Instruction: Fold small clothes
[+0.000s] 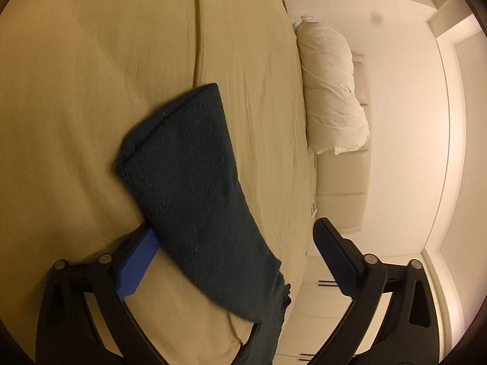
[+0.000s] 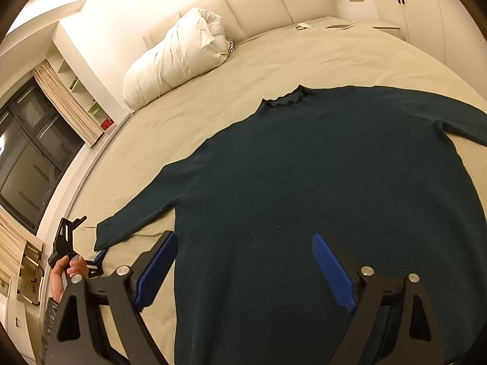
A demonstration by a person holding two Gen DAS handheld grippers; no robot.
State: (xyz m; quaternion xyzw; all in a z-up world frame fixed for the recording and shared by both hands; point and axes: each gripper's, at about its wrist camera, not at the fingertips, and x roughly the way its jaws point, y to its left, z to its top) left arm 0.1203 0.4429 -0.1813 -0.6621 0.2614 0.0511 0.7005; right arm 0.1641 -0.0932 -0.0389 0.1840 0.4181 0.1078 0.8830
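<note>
Left hand-held gripper (image 1: 234, 261) was agape astride the sweater (image 2: 304, 182) sleeve on the bed (image 2: 274, 60); right hand-held gripper (image 2: 243, 270) agape over the hem. Risk: pads snagging the sheet too.

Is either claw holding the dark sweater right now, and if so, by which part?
Neither. The left claw stands open around the sweater's sleeve cuff, pads not pressing it. The right claw is open above the hem.

A wide bed (image 2: 304, 60) covered by a beige sheet carries everything. On it a dark green sweater (image 2: 304, 182) lies spread flat, a rolled white duvet (image 2: 179, 57) sits near the padded headboard, and two small flat items, possibly a tablet (image 2: 338, 26) and cards (image 2: 302, 26), rest at the far edge.
</note>
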